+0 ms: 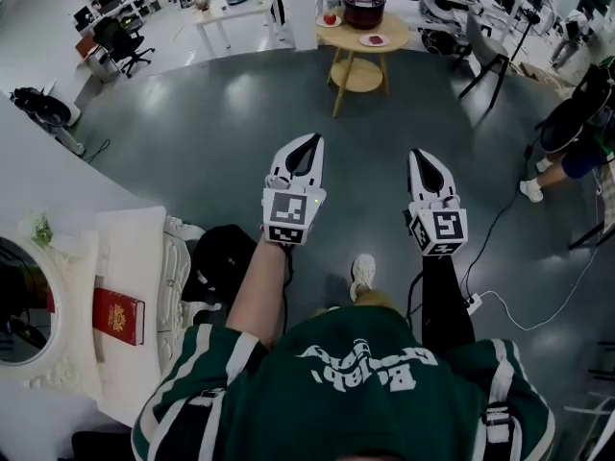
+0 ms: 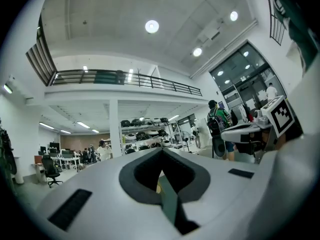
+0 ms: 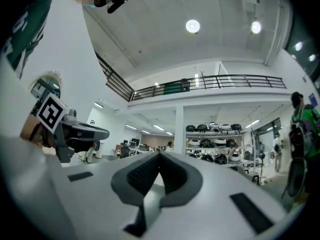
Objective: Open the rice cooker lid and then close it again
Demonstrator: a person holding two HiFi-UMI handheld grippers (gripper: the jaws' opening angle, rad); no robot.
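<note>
A dark red rice cooker [image 1: 363, 5] with its lid down stands on a round wooden table [image 1: 389, 36] far ahead across the floor. Both grippers are held out at waist height, well short of the table. My left gripper [image 1: 314, 139] has its jaws together, nothing between them. My right gripper [image 1: 418, 154] is likewise shut and empty. In the left gripper view the closed left gripper [image 2: 161, 151] points toward distant shelves; in the right gripper view the closed right gripper [image 3: 159, 154] does the same. The cooker is hidden behind the jaws in both gripper views.
Two small plates [image 1: 374, 39] lie on the round table beside the cooker. A white ornate cabinet [image 1: 135, 305] with a red book [image 1: 118, 316] stands at my left. A person [image 1: 577, 147] stands at right, cables [image 1: 500, 301] trail on the floor, and desks [image 1: 231, 12] line the back.
</note>
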